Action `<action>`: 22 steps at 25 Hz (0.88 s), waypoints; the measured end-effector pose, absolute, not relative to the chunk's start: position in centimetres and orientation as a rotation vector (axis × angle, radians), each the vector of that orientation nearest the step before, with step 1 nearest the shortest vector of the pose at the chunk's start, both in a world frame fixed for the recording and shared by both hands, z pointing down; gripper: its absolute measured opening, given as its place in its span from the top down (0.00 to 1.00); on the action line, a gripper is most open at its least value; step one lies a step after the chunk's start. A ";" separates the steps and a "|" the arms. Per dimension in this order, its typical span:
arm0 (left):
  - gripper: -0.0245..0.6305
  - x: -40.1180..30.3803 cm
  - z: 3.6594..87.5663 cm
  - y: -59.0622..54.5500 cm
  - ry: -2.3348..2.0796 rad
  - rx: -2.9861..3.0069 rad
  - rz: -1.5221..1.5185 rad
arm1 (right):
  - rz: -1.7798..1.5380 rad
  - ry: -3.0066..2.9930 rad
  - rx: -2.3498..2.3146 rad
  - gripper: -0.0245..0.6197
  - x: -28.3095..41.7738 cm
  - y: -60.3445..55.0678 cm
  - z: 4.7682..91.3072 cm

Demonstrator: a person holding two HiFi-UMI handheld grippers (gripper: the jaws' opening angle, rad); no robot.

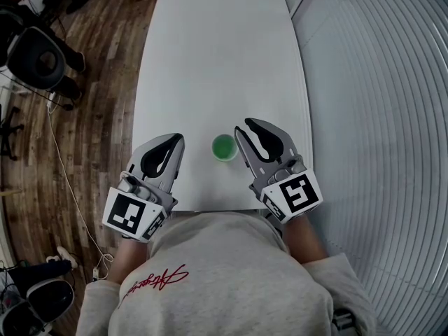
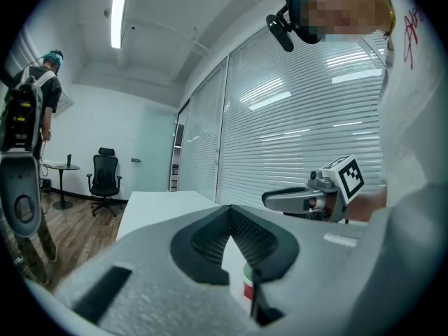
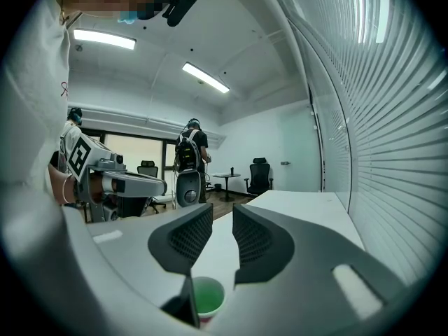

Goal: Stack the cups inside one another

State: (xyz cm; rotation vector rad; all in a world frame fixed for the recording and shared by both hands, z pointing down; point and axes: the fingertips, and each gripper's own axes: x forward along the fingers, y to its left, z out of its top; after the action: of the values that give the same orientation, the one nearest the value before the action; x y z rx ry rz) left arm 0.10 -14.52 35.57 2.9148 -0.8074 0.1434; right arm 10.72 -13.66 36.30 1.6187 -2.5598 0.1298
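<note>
— Grey sweatshirt (image 1: 210,278) nearest, and both grippers at the near edge of the white table (image 1: 217,47)?
— Yes. The left gripper (image 1: 175,140) has its jaws brought together at the tips, with nothing between them. The right gripper (image 1: 243,125) shows a narrow gap between its jaws, and nothing sits in it.
— And the cup?
— One green cup (image 1: 224,147) stands upright on the table between the two grippers. It is just beside the right one's inner jaw and apart from the left. The left gripper view shows white and red bands on its side.
— Beyond it?
— The tabletop runs on, with wood floor (image 1: 98,82) to its left, slatted blinds (image 1: 378,82) to its right, and a black office chair (image 1: 38,58) far off.
</note>
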 end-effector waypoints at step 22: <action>0.97 0.5 35.4 -13.7 -0.823 2.914 0.148 | 0.139 -2.549 1.652 0.96 11.8 -12.9 36.3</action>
State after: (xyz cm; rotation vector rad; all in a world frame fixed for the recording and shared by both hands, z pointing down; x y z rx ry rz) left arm 0.49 -13.68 35.44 2.9141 -0.8232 0.1478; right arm 11.82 -12.91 36.32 1.6524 -2.5494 0.1391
